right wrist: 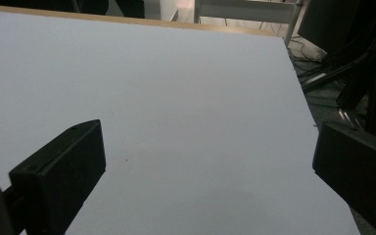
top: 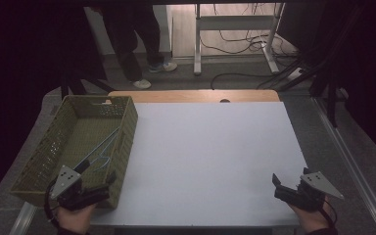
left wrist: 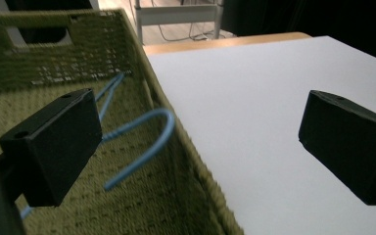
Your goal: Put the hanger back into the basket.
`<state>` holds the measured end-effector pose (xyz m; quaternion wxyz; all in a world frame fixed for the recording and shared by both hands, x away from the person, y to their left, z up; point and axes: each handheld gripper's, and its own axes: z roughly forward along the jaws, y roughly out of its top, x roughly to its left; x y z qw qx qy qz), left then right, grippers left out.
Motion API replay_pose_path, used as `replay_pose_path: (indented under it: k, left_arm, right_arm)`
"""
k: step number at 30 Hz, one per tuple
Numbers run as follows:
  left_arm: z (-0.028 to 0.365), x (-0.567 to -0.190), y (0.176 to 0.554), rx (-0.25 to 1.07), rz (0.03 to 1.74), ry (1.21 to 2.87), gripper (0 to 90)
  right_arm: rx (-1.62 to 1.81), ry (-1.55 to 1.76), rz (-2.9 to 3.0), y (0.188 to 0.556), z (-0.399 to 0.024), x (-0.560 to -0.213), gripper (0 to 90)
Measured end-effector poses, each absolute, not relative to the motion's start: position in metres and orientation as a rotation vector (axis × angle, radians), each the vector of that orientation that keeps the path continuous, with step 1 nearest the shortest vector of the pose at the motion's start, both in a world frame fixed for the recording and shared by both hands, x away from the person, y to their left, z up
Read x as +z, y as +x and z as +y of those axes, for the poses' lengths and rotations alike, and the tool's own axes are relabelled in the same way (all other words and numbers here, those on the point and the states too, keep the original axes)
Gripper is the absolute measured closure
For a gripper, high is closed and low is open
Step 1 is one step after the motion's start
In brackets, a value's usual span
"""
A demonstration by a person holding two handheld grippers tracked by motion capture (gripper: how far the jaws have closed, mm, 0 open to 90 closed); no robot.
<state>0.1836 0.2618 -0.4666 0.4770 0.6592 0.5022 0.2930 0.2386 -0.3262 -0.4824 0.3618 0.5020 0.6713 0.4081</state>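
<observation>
1. Desk [top: 210, 156]: a white top covers most of it, with a strip of bare wood along the far edge. Dark floor, cables and a person's legs lie beyond.
2. Basket [top: 127, 142]: green, woven, rectangular, standing on the desk's left side with its long axis running away from the person. A handle slot shows in the far wall.
3. Blue hanger [top: 100, 152]: thin wire, lying inside the basket on its floor, near the right wall. In the left gripper view its curved hook [left wrist: 159, 122] rises just beside that wall.
4. Left hand-held gripper [top: 108, 182]: at the basket's near right corner, jaws released and wide apart. One jaw sits over the basket's inside, the other over the white top. It grasps nothing.
5. Right hand-held gripper [top: 277, 183]: low over the desk's near right corner, well apart from the basket. Jaws released, nothing between them.
</observation>
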Motion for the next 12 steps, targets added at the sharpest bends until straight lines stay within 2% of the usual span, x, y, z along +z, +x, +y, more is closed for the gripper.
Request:
replay_pose_path:
  k: [12]
  left_arm:
    - [0.2589, -0.4703, 0.1816, 0.758, 1.205, 1.613, 2.3]
  right_arm:
    - [1.091, 1.256, 1.768, 0.2379, -0.3166, -0.4816, 0.0]
